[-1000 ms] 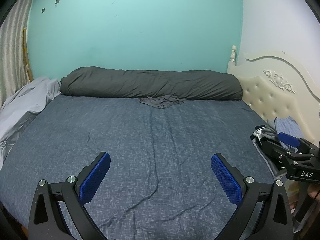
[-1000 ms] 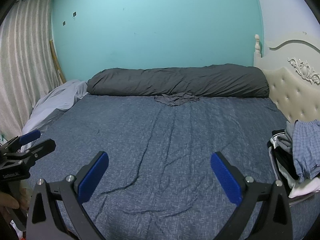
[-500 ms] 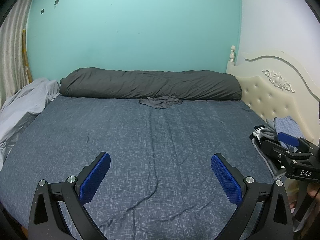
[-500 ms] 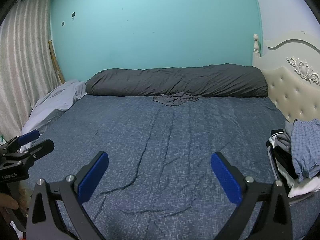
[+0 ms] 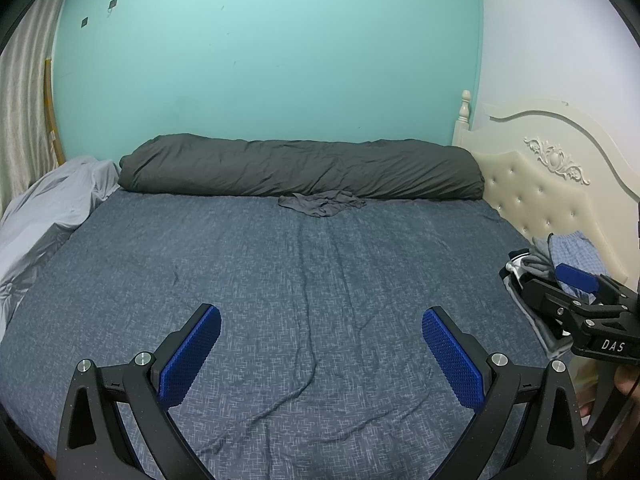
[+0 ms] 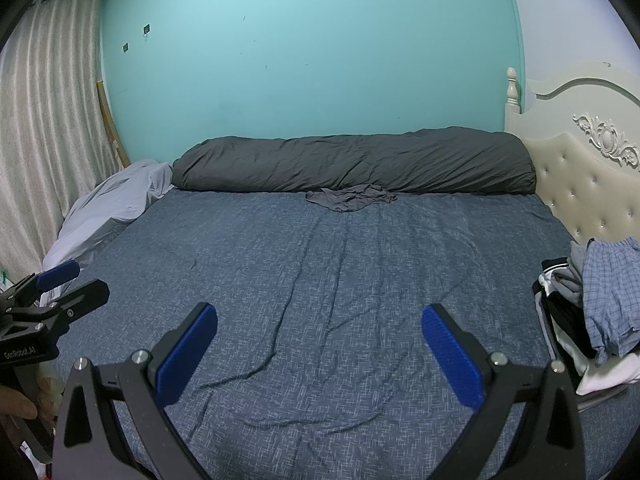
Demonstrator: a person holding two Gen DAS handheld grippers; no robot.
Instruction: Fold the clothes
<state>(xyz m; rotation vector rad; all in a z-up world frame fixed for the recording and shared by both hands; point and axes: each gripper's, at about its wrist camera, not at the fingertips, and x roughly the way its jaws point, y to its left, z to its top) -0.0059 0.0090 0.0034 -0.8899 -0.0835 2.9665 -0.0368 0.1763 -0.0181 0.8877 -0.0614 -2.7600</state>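
Change over the last second was slight: both views were tilted a little upward. The left gripper (image 5: 321, 354) and right gripper (image 6: 319, 352) were held wide open and empty above the blue-grey bedsheet (image 6: 320, 280). No fold had been begun. The heap of unfolded clothes (image 6: 600, 308) lay at the right edge, and a crumpled grey garment (image 5: 320, 204) lay far off against the rolled dark-grey duvet (image 5: 300, 168).

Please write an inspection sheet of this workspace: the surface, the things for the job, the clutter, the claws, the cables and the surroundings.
Surface: bed with blue patterned sheet, lightly creased, middle bare.
Job's things: crumpled grey garment at the far side, against the duvet; clothes pile at the right edge, blue checked shorts on top.
Clutter: rolled dark grey duvet along the wall; pale grey bedding bunched at left.
Claws: left claw open, empty; right claw open, empty.
Cables: nothing seen.
Surroundings: teal wall, cream headboard, curtain.
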